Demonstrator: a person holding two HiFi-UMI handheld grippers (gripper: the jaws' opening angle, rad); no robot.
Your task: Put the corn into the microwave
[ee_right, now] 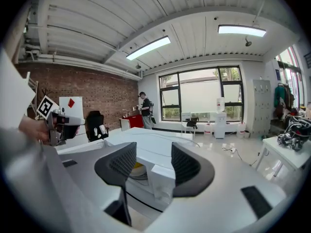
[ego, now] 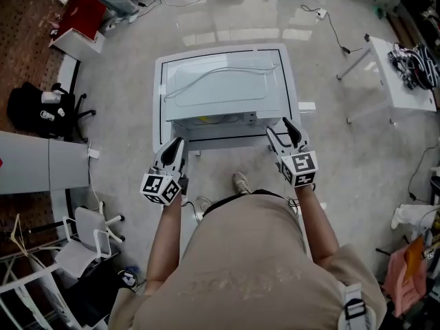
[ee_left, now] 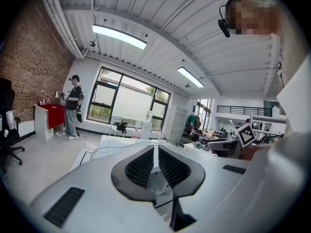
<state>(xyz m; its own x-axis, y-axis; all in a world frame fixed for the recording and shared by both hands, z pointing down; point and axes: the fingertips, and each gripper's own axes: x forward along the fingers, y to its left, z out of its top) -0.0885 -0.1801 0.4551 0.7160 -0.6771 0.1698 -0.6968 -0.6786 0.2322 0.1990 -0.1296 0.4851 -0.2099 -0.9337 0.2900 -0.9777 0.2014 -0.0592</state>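
Note:
The white microwave [ego: 227, 88] stands on a white table [ego: 159, 115] in front of me, with a white cable [ego: 206, 78] lying over its top. In the right gripper view its cavity is open, and the yellow corn [ee_right: 138, 168] lies inside on a plate. A sliver of that yellow corn [ego: 203, 120] shows at the front in the head view. My right gripper [ego: 285, 133] [ee_right: 153, 152] is open at the microwave's front right corner, which shows between the jaws without touching them. My left gripper [ego: 172, 154] [ee_left: 156, 148] is shut and empty at the front left.
A black office chair [ego: 41, 108] and a red counter [ego: 81, 16] are at the left. A white side table [ego: 399, 74] with gear stands at the right. A person [ee_left: 74, 106] stands far off by the windows. Cables trail on the floor.

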